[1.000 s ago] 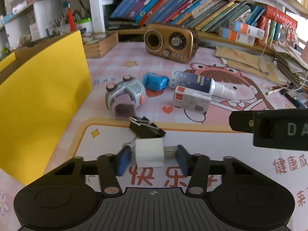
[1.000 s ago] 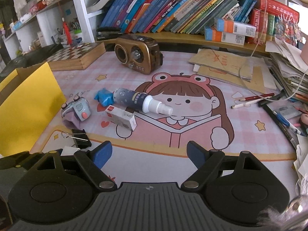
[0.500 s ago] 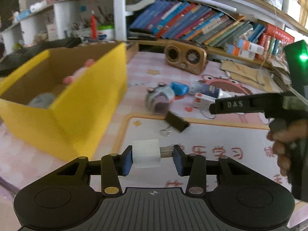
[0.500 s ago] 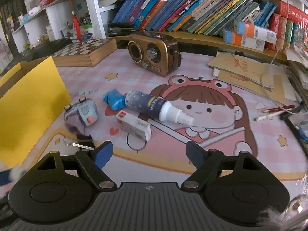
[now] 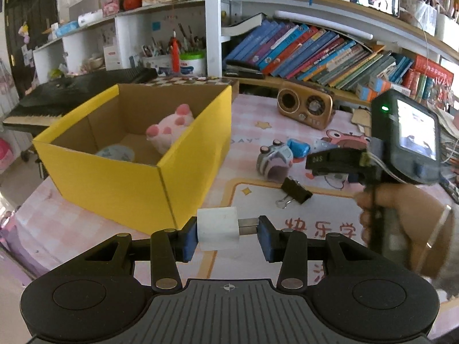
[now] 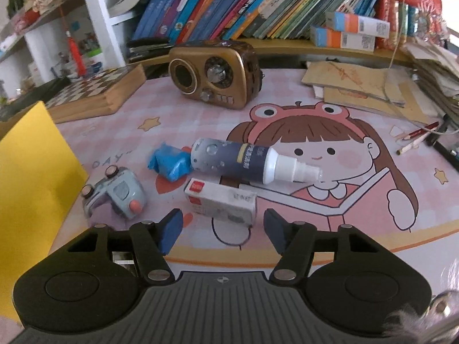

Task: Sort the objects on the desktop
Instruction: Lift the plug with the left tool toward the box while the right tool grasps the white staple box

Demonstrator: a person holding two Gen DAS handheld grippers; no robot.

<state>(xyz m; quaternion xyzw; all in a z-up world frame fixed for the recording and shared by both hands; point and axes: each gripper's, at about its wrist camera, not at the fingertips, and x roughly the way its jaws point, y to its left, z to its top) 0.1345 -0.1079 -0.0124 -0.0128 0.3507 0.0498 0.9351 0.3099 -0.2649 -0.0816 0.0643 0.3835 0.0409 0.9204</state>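
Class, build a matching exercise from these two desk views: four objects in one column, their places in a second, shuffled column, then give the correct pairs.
Objects
1. charger
2. pink plush
3. binder clip
4. spray bottle

Places
A. inside the yellow box
B. lying on the mat, touching the blue wrapper
C. clamped in the left tool
D. on the mat, near the toy camera

Pairs: 1-C, 2-A, 3-D, 4-B
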